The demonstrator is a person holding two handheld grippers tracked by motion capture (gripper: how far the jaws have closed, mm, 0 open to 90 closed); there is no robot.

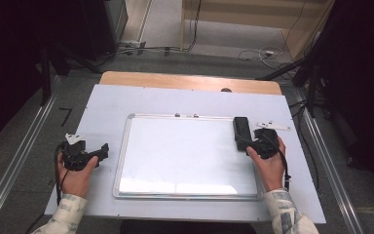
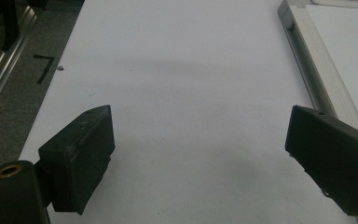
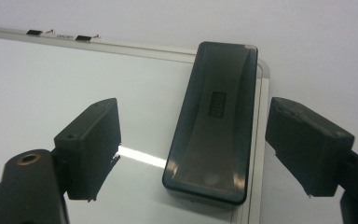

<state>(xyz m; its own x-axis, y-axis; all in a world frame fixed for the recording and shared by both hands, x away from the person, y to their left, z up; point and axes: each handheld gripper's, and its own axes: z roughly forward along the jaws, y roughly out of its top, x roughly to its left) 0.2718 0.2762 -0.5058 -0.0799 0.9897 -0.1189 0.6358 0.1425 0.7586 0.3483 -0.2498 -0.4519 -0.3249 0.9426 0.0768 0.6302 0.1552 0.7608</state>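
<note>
Presently: black eraser (image 3: 213, 122) lying flat at far right corner of whiteboard (image 1: 185, 156), between the parted right tongs (image 3: 193, 144) — untouched. Left tongs (image 2: 200, 154) also apart, over bare table (image 2: 177, 70) left of the whiteboard.

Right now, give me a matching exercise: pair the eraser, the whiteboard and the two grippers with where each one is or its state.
1 eraser
2 whiteboard
3 left gripper
4 right gripper

A over bare table, left of the board
B flat in the middle of the table
C on the board's far right corner
D jaws open either side of the eraser

Pairs: 1-C, 2-B, 3-A, 4-D
</note>
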